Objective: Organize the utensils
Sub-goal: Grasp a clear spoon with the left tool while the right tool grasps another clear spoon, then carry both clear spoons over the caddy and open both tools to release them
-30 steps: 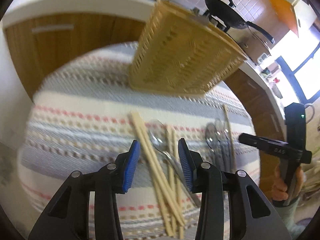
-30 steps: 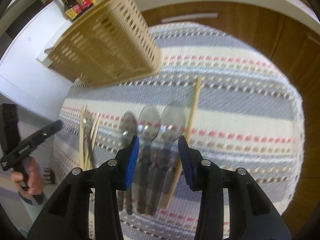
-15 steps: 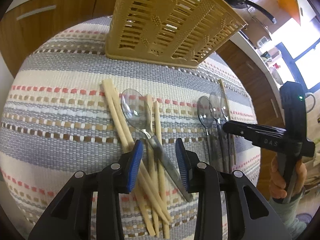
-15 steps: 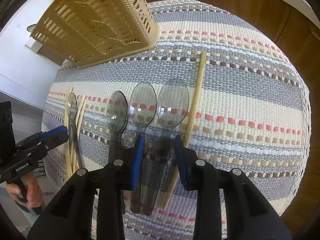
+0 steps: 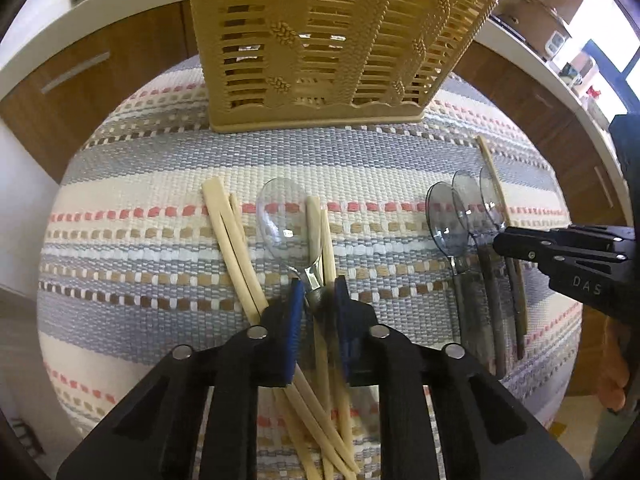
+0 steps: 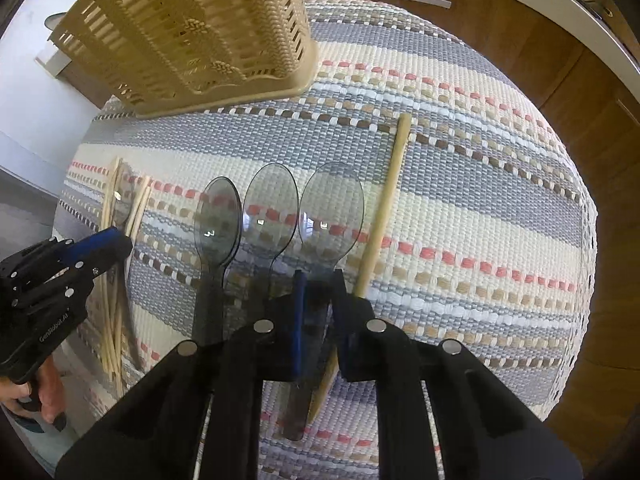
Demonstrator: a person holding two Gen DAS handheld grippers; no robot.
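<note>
Spoons and chopsticks lying loose on striped cloth [image 5: 160, 168] over the bench, tan slotted basket [image 5: 320, 48] standing empty at top centre of the left view. Left gripper [image 5: 317, 300], jaws just drawn nearly together, pinching the neck of the clear spoon [image 5: 282, 216] amid the pale chopsticks [image 5: 236, 248] at lower centre. Right gripper [image 6: 318, 292], likewise just closed in, clamped on the handle of the rightmost grey spoon [image 6: 332, 208], two more spoons [image 6: 218, 220] just beside it to the left and a single chopstick [image 6: 384, 208] touching along the right. Best lifted straight up and slowly, checking that no chopstick rides along with the clear spoon and the neighbouring handle stays down. Then tipped handle-first into the basket, one side at a time to avoid a clash above it.
</note>
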